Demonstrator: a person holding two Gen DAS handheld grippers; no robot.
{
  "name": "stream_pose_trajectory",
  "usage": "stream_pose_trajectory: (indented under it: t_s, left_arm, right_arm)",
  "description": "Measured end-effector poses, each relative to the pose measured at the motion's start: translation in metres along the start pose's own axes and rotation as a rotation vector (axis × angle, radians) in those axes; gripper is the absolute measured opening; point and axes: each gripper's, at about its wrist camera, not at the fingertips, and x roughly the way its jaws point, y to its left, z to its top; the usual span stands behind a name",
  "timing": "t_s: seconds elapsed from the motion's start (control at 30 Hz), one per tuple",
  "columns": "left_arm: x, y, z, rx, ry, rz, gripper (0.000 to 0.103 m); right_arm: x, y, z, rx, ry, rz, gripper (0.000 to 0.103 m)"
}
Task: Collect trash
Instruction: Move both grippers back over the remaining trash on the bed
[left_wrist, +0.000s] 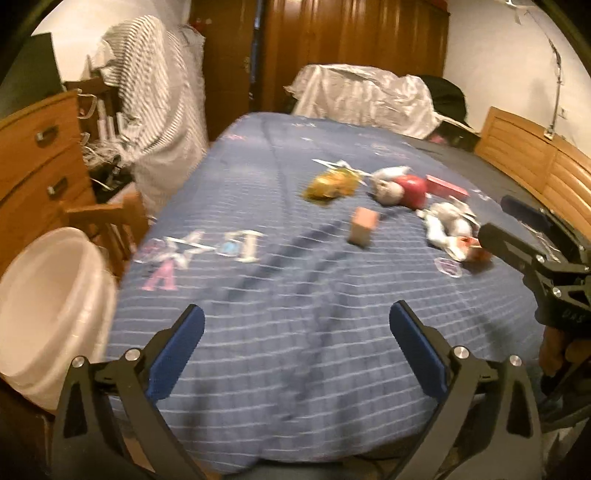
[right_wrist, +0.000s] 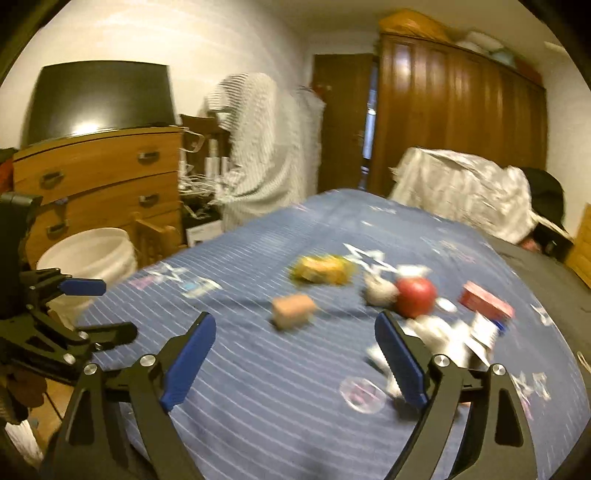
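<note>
Quilted matt cloth bedspread (left_wrist: 258, 295), glossy white plastic bucket (left_wrist: 48, 302), varnished wood dresser (right_wrist: 103, 173), crinkled yellow wrapper (left_wrist: 330, 183).

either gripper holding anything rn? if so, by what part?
Nothing held. Left gripper and right gripper are both open and empty above the bedspread; the trash pile is untouched.

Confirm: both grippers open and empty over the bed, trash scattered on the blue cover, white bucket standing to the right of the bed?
The side is wrong. The white bucket stands to the left of the bed, as the left wrist view shows. The rest holds: left gripper and right gripper are open and empty, with trash such as the yellow wrapper on the blue cover.
</note>
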Motion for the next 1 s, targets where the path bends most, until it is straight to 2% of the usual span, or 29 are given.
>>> stream_pose_trajectory:
  t_s: [0.17,0.43,0.6,0.73,1.0]
  left_arm:
    - [0.012,-0.033,-0.001,-0.005,0.034,-0.031,0.097]
    - [0.032,-0.072,-0.008,0.049,0.120,-0.062,0.097]
    - [0.048,-0.089,-0.018,0.072,0.174,-0.075,0.097]
    - [0.055,-0.095,-0.021,0.071,0.179,-0.073,0.097]
    - [0.072,-0.079,-0.013,-0.010,0.182,-0.050,0.097]
  right_arm:
    - [-0.024,-0.058,-0.036,0.096,0.031,-0.086,0.090]
    - [-0.038,-0.125,-0.063,0.234,0.052,-0.172,0.091]
    - [-0.034,-0.143,-0.082,0.259,0.089,-0.161,0.091]
    - [-0.025,-0.143,-0.094,0.253,0.118,-0.139,0.091]
    - [-0.005,-0.148,-0.105,0.255,0.154,-0.116,0.091]
